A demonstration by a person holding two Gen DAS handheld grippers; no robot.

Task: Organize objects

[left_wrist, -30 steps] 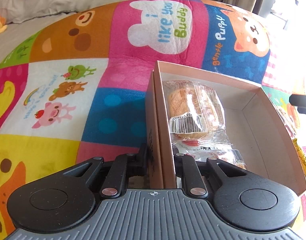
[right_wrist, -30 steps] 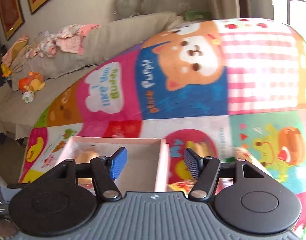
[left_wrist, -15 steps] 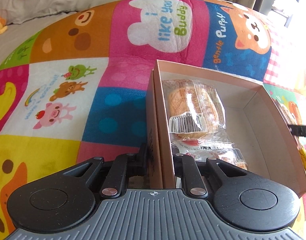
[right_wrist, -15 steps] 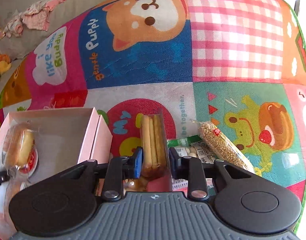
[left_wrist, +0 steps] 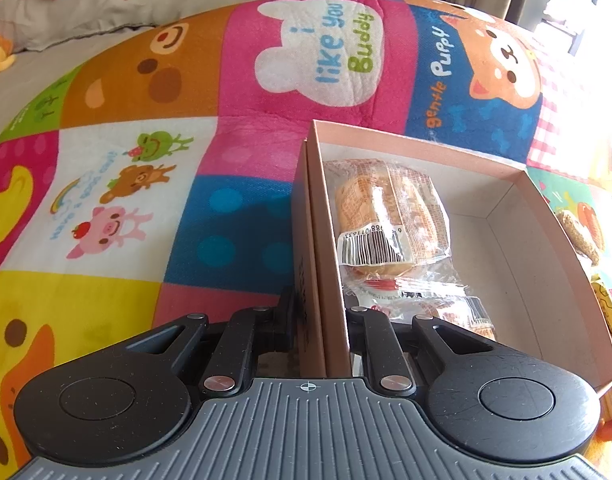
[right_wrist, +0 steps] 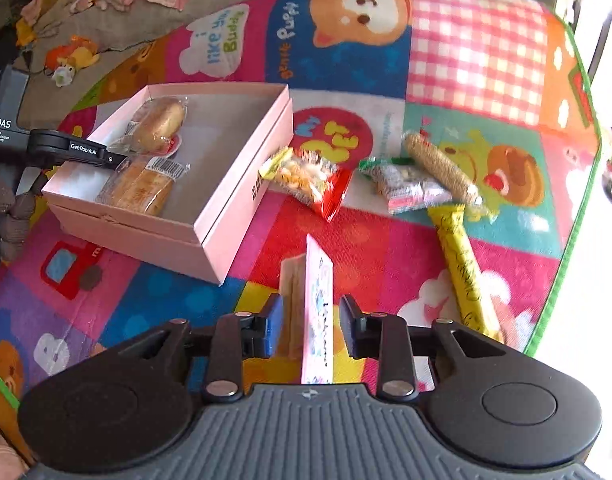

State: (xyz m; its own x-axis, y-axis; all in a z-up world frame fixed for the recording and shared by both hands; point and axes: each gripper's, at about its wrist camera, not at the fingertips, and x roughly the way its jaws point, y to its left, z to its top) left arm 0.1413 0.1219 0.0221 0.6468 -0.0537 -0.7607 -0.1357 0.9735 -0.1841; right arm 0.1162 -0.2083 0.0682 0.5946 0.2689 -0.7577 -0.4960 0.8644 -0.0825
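A pink cardboard box (right_wrist: 242, 184) lies open on the colourful play mat; it also shows in the left wrist view (left_wrist: 546, 248). Inside are a wrapped bun (left_wrist: 390, 216) and a second wrapped pastry (right_wrist: 140, 190). My left gripper (left_wrist: 320, 312) is shut on the box's near wall. My right gripper (right_wrist: 311, 320) is shut on a packet of biscuit sticks (right_wrist: 308, 300), held above the mat to the right of the box.
Loose snacks lie on the mat right of the box: a red-ended snack bag (right_wrist: 310, 184), a green-topped packet (right_wrist: 402, 186), a seed bar (right_wrist: 438, 168) and a long yellow packet (right_wrist: 462, 268). A grey sofa (right_wrist: 154, 12) with clothes stands behind.
My right gripper closed on the biscuit stick packet, lifted it off the mat and pulled back and up. My left gripper stayed clamped on the box wall.
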